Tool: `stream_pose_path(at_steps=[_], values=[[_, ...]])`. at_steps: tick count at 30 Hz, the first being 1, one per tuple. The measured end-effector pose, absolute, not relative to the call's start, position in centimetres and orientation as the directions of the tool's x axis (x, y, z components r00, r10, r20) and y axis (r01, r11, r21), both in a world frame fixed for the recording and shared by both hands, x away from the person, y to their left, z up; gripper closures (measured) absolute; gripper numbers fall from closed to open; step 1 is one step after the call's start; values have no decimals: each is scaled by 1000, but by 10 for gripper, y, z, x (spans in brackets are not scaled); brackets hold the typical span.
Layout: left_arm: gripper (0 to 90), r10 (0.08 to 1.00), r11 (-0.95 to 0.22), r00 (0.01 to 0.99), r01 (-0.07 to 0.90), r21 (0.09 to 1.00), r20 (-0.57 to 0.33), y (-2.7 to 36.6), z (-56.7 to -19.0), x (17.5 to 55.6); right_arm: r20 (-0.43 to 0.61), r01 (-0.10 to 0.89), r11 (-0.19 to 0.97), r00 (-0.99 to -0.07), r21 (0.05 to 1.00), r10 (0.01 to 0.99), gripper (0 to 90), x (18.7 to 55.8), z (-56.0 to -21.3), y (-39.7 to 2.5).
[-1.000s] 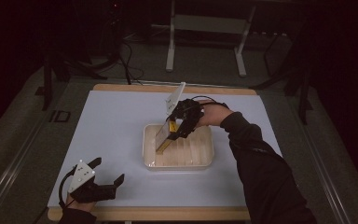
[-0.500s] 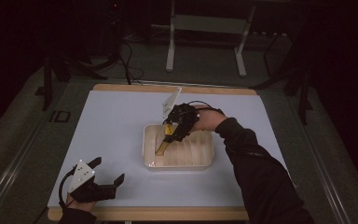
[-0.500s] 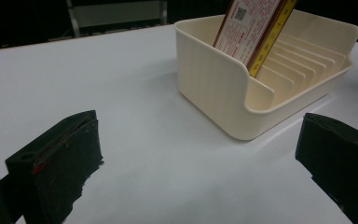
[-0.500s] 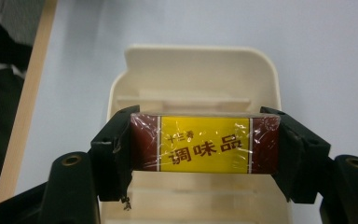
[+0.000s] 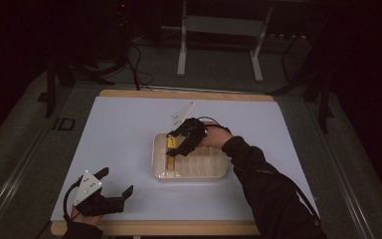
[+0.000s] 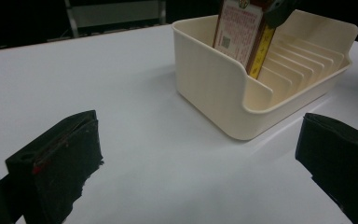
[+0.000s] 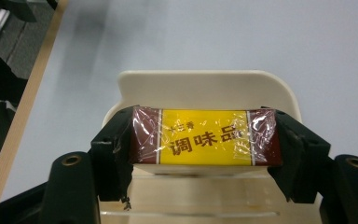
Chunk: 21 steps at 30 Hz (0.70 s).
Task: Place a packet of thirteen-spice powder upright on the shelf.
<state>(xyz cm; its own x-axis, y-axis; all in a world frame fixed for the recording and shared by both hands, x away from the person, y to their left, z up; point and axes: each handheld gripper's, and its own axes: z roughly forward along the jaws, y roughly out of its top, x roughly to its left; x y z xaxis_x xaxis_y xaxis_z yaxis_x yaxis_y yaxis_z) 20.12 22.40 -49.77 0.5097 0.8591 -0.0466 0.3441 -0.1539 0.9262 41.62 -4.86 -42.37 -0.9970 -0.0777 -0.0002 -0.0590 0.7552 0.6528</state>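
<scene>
Nearest to us, the left gripper (image 5: 113,195) rests at the table's (image 5: 124,134) near-left corner, jaws spread wide and holding nothing. Further in, the right gripper (image 5: 177,146) is clamped on the ends of one wrapped seasoning box (image 7: 204,137), yellow and dark red. We see the box standing nearly upright inside the cream slotted tray (image 6: 223,88), at the tray's left end, lower edge among the dividers. We judge the placement almost complete: seating and release remain. Count: one box, one tray, two grippers. The other slots in view appear empty. Beyond the table, a metal stand (image 5: 219,40) occupies the floor.
</scene>
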Motion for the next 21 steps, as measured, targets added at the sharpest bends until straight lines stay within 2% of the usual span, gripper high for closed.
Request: stream_pose_path(at_steps=[13, 21], values=[[4, 857, -159, 513, 345, 925, -44, 223, -498, 201, 10, -50, 700, -997, 713, -81, 319, 418, -440, -52], [4, 856, -157, 514, 345, 925, -46, 223, -498, 202, -12, -71, 722, -996, 689, -86, 312, 414, -438, -48]])
